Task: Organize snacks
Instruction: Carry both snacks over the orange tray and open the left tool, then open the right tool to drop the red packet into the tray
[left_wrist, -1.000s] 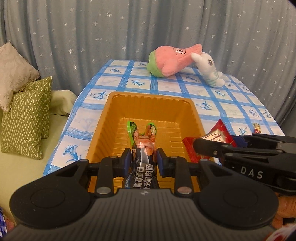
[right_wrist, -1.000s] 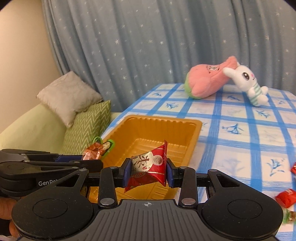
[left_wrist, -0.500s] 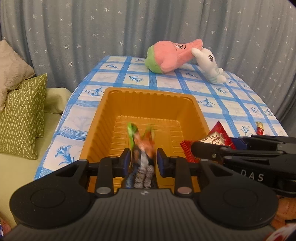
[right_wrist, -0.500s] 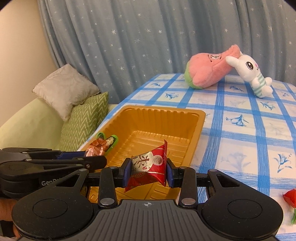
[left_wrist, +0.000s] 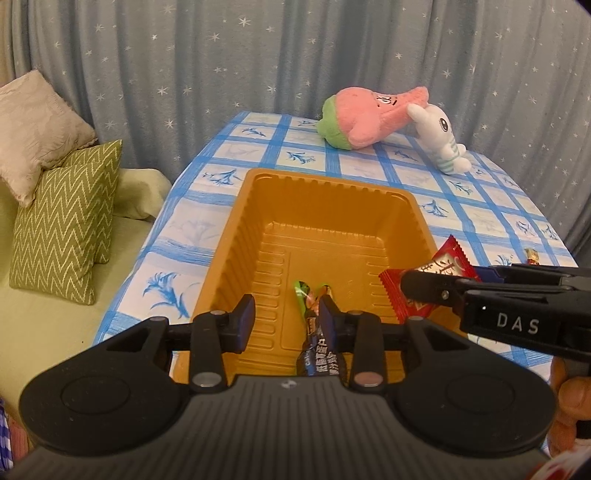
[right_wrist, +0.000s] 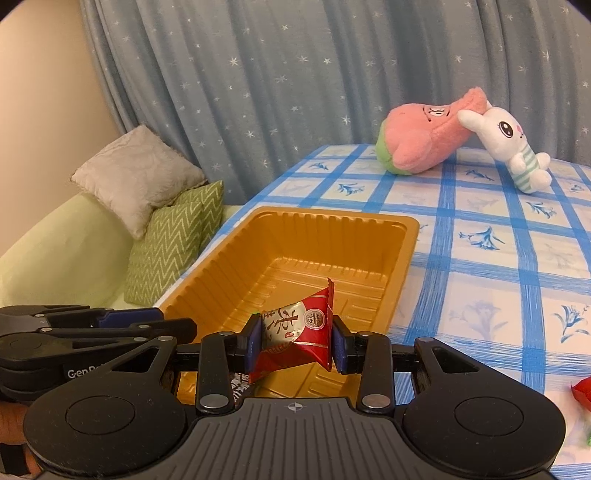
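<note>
Desk (right_wrist: 480, 258): checked cloth, ahead of both jaws.
Orange tray (left_wrist: 325, 206): directly below and ahead of both jaws.
Left gripper (left_wrist: 286, 314): jaws now spread wide, holding nothing; a second ago clamped.
Dark snack bar (left_wrist: 317, 350): released, lying in tray against right-hand jaw. First item delivered.
Right gripper (right_wrist: 295, 341): jaws clamped on red candy packet (right_wrist: 295, 332), over tray's near end, awaiting release.

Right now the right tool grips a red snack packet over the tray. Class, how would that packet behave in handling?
The red snack packet looks light and puffy, so it probably crumples under pressure. Its glossy foil may slip between the pads. Flat-sided, it seems unlikely to roll once dropped into the orange tray.
</note>
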